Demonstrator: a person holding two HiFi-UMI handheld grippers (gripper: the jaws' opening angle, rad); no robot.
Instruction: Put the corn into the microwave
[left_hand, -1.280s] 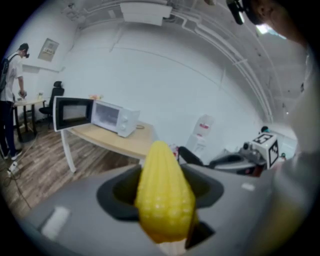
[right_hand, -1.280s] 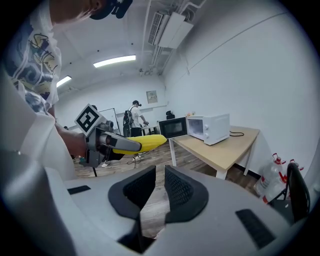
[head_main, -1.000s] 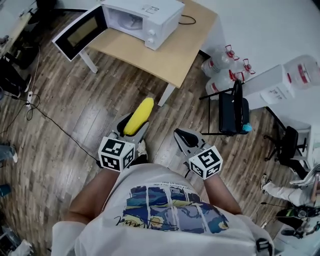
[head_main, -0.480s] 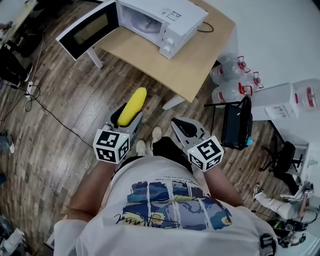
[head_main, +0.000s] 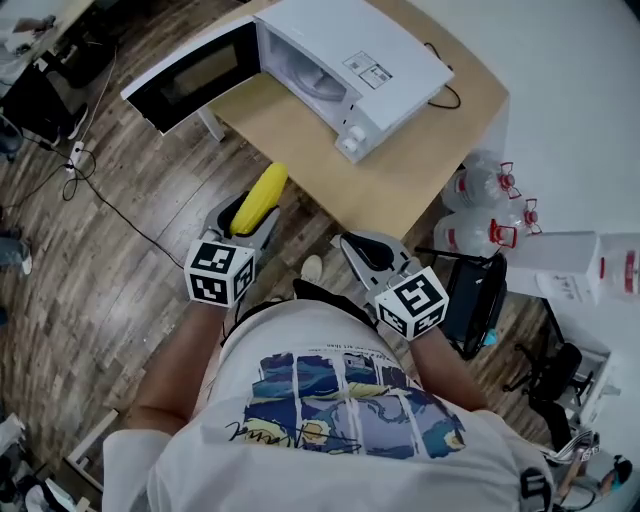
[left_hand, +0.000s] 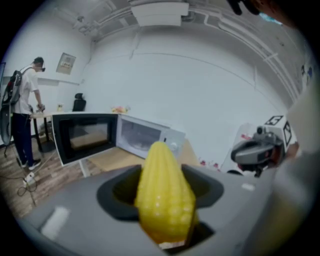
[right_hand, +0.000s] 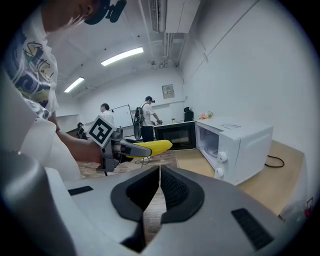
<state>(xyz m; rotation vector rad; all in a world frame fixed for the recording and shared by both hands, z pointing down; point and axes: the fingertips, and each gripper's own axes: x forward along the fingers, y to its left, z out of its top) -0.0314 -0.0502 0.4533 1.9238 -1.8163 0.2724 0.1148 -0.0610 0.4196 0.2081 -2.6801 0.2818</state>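
Observation:
A yellow corn cob (head_main: 259, 198) sticks forward out of my left gripper (head_main: 244, 215), whose jaws are shut on it; in the left gripper view the corn (left_hand: 164, 196) fills the middle. A white microwave (head_main: 345, 65) stands on a light wooden table (head_main: 420, 165), its door (head_main: 192, 72) swung wide open to the left, cavity showing. The corn's tip is near the table's front edge, short of the microwave. My right gripper (head_main: 365, 252) is shut with nothing in it, level with the left one. The right gripper view shows the microwave (right_hand: 239, 145) and the corn (right_hand: 148, 147).
Large water bottles (head_main: 478, 205) and a black chair (head_main: 478, 300) stand right of the table. A black cable (head_main: 110, 205) trails over the wooden floor at left. People stand at a bench in the far background (left_hand: 24, 119).
Both grippers and the corn have come closer to the table and the open microwave; the microwave now sits lower and larger in the head view.

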